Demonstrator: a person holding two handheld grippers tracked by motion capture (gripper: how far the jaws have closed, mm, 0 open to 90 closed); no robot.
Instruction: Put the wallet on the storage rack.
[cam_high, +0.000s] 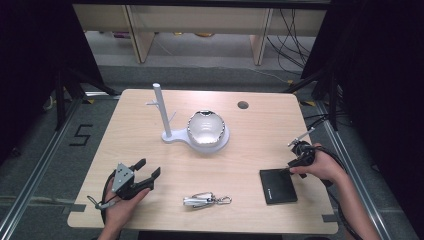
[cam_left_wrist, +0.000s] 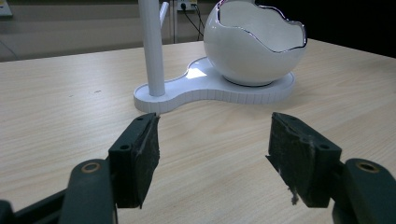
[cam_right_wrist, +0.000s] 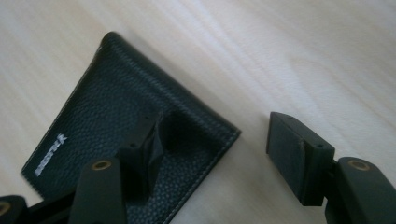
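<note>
1. Two hand-held grippers work over a light wooden table (cam_high: 260, 125). The left gripper (cam_high: 148, 169) sits at the near left of the table, its jaws spread wide and holding nothing.
2. Straight ahead of the left gripper, well apart from it, stands a white stand (cam_left_wrist: 205, 86) with an upright post (cam_left_wrist: 152, 46) and a white egg-shaped bowl (cam_left_wrist: 254, 44) with a silver wavy rim resting on its base.
3. The right gripper (cam_right_wrist: 212, 154) hangs low over the near right of the table, jaws spread. One jaw lies over the corner of a black leather wallet (cam_right_wrist: 107, 116); the other lies over bare wood just beside that corner. Whether either jaw touches the wallet cannot be told, since the close view is blurred.
4. The wallet lies flat, with small pale lettering (cam_right_wrist: 50, 155) near one edge.
5. Between the two grippers, near the table's front edge, lies a silver keyring with clips (cam_high: 205, 200), apart from both.
</note>
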